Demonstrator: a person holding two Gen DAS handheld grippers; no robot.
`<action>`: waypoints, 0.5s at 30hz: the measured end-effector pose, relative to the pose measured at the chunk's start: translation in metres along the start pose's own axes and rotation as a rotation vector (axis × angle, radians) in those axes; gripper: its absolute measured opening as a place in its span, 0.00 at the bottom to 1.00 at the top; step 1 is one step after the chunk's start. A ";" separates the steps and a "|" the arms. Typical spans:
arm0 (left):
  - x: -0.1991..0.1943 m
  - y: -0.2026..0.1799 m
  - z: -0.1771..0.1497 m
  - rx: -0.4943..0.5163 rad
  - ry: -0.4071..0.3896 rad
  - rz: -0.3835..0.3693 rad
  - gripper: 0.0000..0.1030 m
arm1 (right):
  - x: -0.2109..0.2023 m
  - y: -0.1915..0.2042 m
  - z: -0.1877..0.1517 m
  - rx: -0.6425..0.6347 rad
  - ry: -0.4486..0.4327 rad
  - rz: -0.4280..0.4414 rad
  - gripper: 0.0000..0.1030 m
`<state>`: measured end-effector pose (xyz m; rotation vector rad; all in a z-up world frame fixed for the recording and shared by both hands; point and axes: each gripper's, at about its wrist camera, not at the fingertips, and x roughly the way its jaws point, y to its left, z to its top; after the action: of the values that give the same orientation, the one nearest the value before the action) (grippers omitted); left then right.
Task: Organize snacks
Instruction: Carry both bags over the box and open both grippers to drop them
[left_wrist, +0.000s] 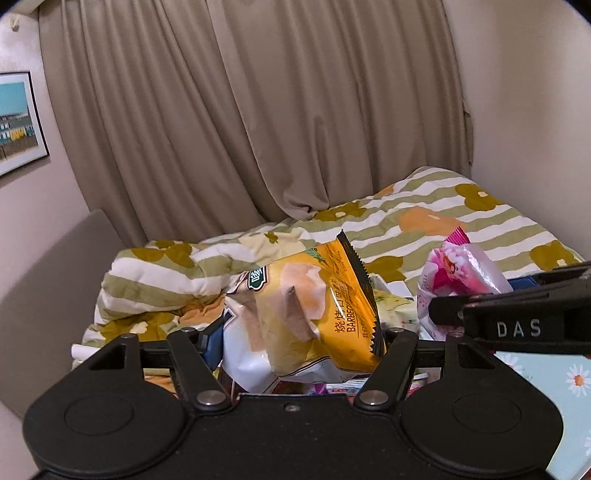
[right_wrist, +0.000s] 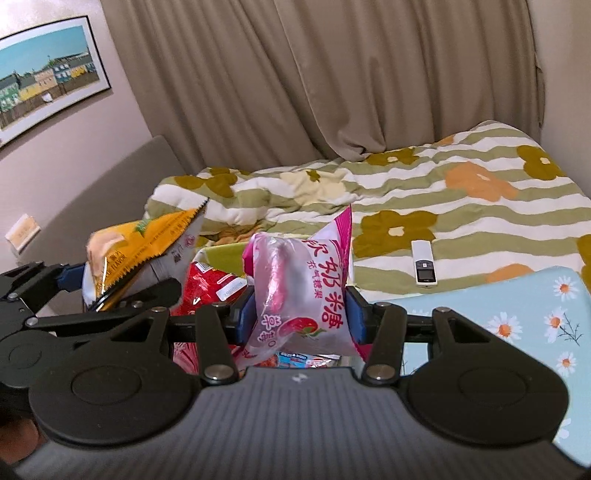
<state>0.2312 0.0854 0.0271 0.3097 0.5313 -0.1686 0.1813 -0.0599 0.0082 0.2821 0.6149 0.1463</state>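
Holding a snack in each claw, the person has both bags lifted above the pile. The left claw (left_wrist: 301, 343) is clenched on a yellow chip bag (left_wrist: 325, 306), which stands tilted with its serrated top edge toward 1 o'clock in the left wrist view. The right claw (right_wrist: 301, 317) is clenched on a pink candy bag (right_wrist: 299, 291), its blue pads pressing the sides and the puffed top rising toward 12 o'clock. In the right wrist view the chip bag sits at 9 o'clock of the candy bag, near but apart.

Below both claws lies a heap of other packets, among them a red packet (right_wrist: 207, 291); where the sorted snacks are meant to go is probably a container under the heap, though the views hide it. Beyond, at 12 o'clock, spreads the bed (right_wrist: 424, 192) with a remote control (right_wrist: 424, 264) lying on it, and a flowered blue cushion (right_wrist: 517, 306) at 3 o'clock.

To do this step well, keep both grips firm but not crushing, since the bags are air-filled and could slip or burst. Carry them apart so they do not snag, and set each down upright before letting go.
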 end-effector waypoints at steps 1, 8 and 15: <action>0.001 0.005 0.000 -0.021 0.007 -0.016 0.73 | 0.004 0.002 0.000 0.008 0.009 -0.001 0.62; 0.002 0.023 -0.001 -0.124 0.010 -0.035 1.00 | 0.013 -0.004 0.000 0.004 0.039 -0.027 0.62; -0.010 0.041 -0.008 -0.179 0.019 0.020 1.00 | 0.014 -0.002 0.002 -0.043 0.043 -0.001 0.62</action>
<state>0.2290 0.1277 0.0362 0.1422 0.5579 -0.0983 0.1938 -0.0591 0.0021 0.2379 0.6536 0.1642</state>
